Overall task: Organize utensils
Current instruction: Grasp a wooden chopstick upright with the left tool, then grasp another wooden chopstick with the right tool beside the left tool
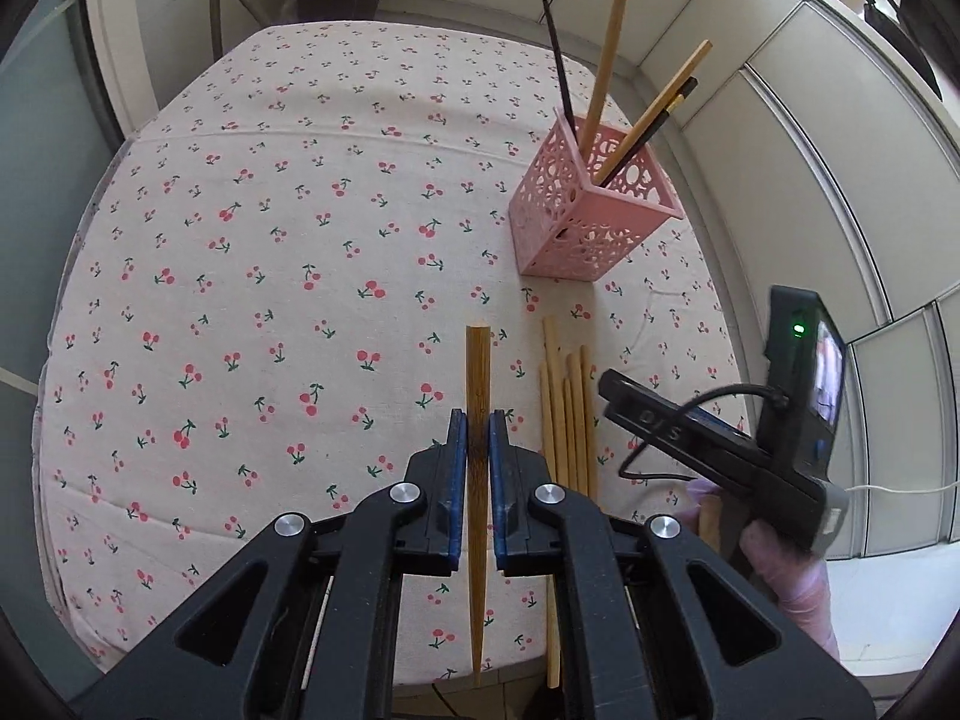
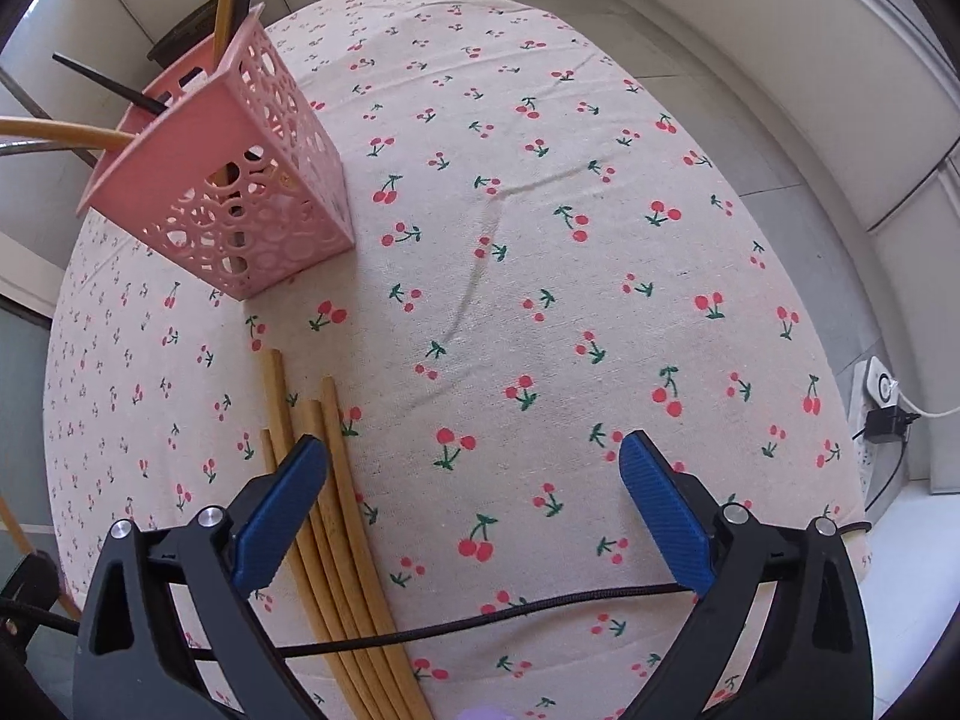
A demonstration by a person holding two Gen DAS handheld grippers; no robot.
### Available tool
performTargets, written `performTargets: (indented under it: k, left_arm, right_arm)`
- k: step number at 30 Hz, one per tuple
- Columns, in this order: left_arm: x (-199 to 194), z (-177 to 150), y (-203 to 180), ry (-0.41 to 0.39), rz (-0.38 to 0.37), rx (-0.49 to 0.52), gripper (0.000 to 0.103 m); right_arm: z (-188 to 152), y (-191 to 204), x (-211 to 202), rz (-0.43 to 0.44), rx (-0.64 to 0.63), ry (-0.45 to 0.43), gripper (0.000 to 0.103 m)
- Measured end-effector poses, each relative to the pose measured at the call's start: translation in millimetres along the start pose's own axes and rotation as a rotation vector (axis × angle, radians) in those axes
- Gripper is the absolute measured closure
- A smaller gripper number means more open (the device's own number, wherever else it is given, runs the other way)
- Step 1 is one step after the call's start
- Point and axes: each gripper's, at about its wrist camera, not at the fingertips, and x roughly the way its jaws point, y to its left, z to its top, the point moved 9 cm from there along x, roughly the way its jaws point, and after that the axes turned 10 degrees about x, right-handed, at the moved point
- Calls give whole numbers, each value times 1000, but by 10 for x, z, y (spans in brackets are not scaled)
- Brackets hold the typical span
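L gripper pads clamped tight, pointing down; R gripper jaws spread wide, angled down

Two claw-mounted fisheyes, both steeply downward, close over the cherry-print tablecloth, sharing pink holder and loose chopsticks.

The counter wore a cream cloth printed all over with small red cherry pairs on green stems and leaves. The basket at the far right was pale pink, its walls pierced with a lacy pattern of circles. In it stood chopsticks in light tan wood and two in black, one with a yellow band. The loose chopsticks lying near the basket were a pale honey tan. The chopstick between the jaws of the left gripper was a darker, streaked brown. Both grippers had black bodies, silver rivets and ribbed blue pads. The hand at the right wore a pale pink glove.
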Motion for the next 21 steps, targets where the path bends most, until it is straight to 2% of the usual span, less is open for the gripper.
performTargets:
  k: [14, 18, 21]
  left_arm:
    - [-18, 6, 101, 4, 6, -13, 96]
    - [25, -10, 84, 17, 12, -3, 96]
    - [43, -21, 74, 23, 15, 4, 96]
  right_arm:
    - [-20, 35, 102, -29, -17, 8, 7]
    - [-47, 41, 147, -88, -79, -5, 6]
    - [-62, 158, 191, -89, -108, -41, 5]
